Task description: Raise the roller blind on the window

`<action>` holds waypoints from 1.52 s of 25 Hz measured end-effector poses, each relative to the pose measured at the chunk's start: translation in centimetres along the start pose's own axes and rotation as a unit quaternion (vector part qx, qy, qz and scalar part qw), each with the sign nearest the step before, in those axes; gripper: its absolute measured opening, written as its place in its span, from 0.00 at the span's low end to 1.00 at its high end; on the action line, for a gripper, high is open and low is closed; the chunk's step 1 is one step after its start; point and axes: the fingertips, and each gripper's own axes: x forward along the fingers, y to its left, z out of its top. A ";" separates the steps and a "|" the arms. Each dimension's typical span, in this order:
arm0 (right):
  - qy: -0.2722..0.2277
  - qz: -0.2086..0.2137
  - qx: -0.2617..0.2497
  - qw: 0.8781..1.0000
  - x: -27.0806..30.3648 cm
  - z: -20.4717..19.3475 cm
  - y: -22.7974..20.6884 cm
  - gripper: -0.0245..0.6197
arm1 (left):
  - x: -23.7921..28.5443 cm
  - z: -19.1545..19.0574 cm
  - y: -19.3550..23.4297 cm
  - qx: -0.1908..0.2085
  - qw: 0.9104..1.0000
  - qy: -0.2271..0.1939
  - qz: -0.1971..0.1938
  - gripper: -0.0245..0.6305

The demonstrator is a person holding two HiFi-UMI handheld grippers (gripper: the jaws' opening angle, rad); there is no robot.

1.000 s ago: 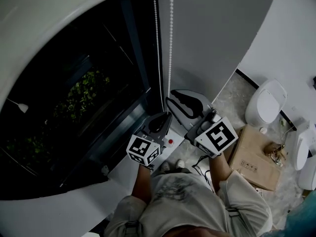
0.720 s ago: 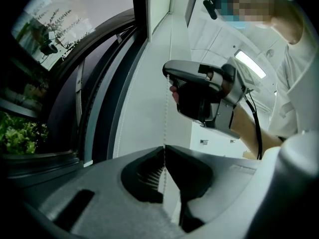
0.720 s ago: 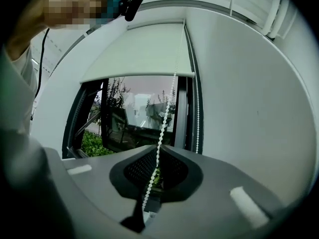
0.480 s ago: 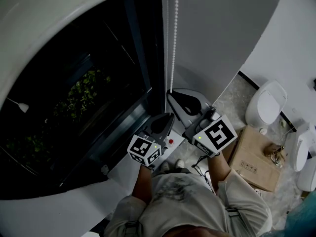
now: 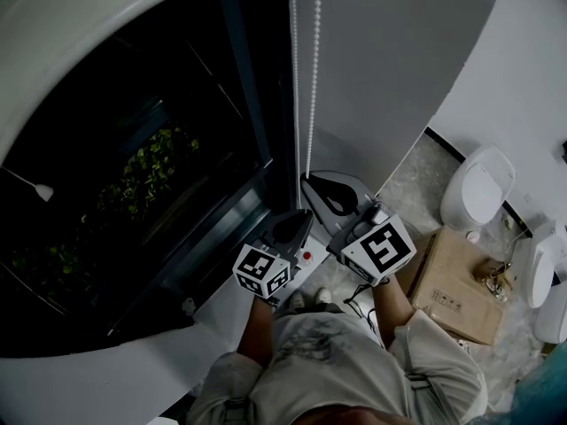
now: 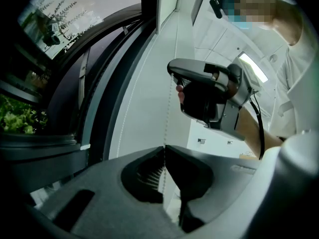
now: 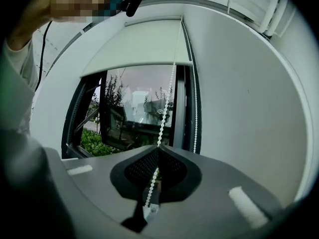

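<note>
Where the dark window fills the left of the head view, green foliage shows outside through the glass. The roller blind covers only the upper part of the pane; the right gripper view shows its lower edge well above the sill. Just right of the window frame, the bead chain hangs in two white strands, side by side and close to the grey wall. The left tongs sit lower and are clenched on the left strand, which rises straight from between their tips in the left gripper view. The right tongs are just beside them, a little higher and further right. They are likewise clamped on the chain, whose beads run through the closed jaws in the right gripper view. Further right, on the speckled floor, a cardboard box lies near a white toilet.
</note>
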 end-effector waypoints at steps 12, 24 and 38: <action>0.039 0.003 -0.008 0.999 -0.4 -4.9 0.6 0.05 | 0.1 -5.3 0.7 -0.032 0.999 0.033 -0.003 0.07; 0.083 0.002 0.017 0.996 -1.2 -9.5 1.7 0.05 | 0.0 -10.1 1.1 -0.050 0.997 0.061 -0.001 0.07; 0.111 0.003 0.022 0.994 -1.9 -12.5 2.5 0.05 | -0.5 -13.2 0.8 -0.052 0.995 0.084 0.005 0.07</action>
